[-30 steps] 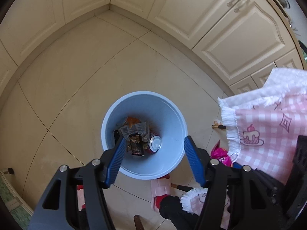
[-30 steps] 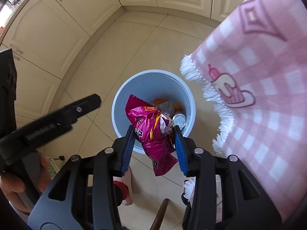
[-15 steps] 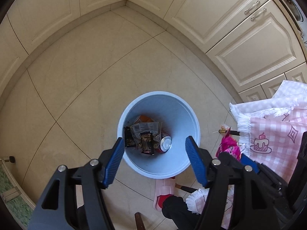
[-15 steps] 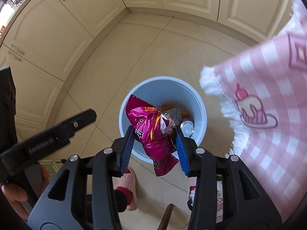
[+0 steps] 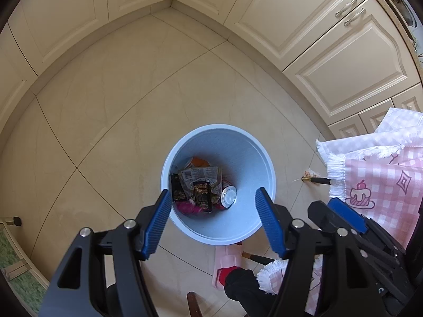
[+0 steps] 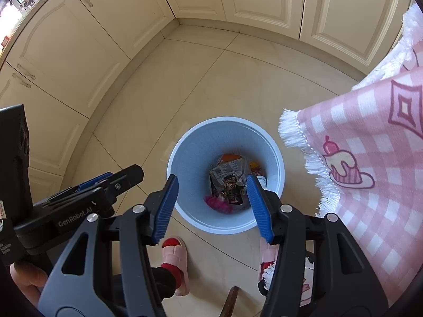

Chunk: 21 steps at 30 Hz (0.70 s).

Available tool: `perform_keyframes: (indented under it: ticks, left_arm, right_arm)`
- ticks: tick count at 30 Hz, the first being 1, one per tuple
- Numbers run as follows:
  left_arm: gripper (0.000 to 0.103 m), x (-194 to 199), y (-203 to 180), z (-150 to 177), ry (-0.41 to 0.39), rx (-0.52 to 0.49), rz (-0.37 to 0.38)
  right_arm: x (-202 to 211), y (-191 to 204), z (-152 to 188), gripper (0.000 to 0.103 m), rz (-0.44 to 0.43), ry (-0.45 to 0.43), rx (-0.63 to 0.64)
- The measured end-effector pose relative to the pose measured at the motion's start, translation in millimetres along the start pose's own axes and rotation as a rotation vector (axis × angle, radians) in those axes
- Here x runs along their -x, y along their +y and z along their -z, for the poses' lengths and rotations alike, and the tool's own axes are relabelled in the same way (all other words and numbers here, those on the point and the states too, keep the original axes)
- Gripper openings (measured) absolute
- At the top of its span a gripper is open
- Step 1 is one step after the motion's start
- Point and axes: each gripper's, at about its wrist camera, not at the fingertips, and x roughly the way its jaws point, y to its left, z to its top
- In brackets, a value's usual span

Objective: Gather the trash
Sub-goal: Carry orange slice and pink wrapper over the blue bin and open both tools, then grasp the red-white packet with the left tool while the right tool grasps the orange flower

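A light blue trash bin [image 5: 248,155] [image 6: 193,155] stands on the tiled floor below both grippers. Inside lie several wrappers [image 5: 201,182] [image 6: 230,182], a drink can [image 5: 229,196] and a magenta snack bag [image 5: 186,207] [image 6: 216,203] at the bottom. My left gripper [image 5: 212,206] is open and empty above the bin. My right gripper [image 6: 211,191] is open and empty above the bin, and it also shows in the left wrist view [image 5: 346,216]. The left gripper shows at the left of the right wrist view [image 6: 105,185].
A pink checked tablecloth [image 5: 383,182] [image 6: 370,158] with white fringe hangs at the right. Cream cabinet doors [image 5: 330,42] line the back walls. The person's feet in pink slippers [image 6: 174,253] [image 5: 227,261] stand near the bin. A small dark-and-gold object [image 5: 316,180] lies on the floor.
My right gripper has opened and let go of the magenta snack bag, which now lies in the bin. Both grippers have risen, so the bin looks smaller.
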Motion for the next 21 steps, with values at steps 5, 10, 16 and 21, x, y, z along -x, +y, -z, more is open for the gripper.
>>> perform_keyframes:
  ticks: [5,10,16,21]
  left_arm:
    - [0.064,3.2,-0.9,0.1,-0.008,0.009,0.01]
    - [0.064,26.0,-3.2,11.3,-0.056,-0.001,0.0]
    - [0.064,84.7,-14.7,41.8,-0.129,-0.013,0.039]
    - [0.064,149.6,-32.7,65.2,-0.223,-0.038,0.05]
  right_arm:
    - [8.5,1.9,-0.5,0.054,0.008,-0.005,0.007]
    - [37.5,8.5,3.0,0.054,0.018,-0.039,0.042]
    - [100.1,21.6,14.6,0.054,0.001,-0.13,0.078]
    - [165.6,35.0,29.4,0.054,-0.037,-0.246,0.115]
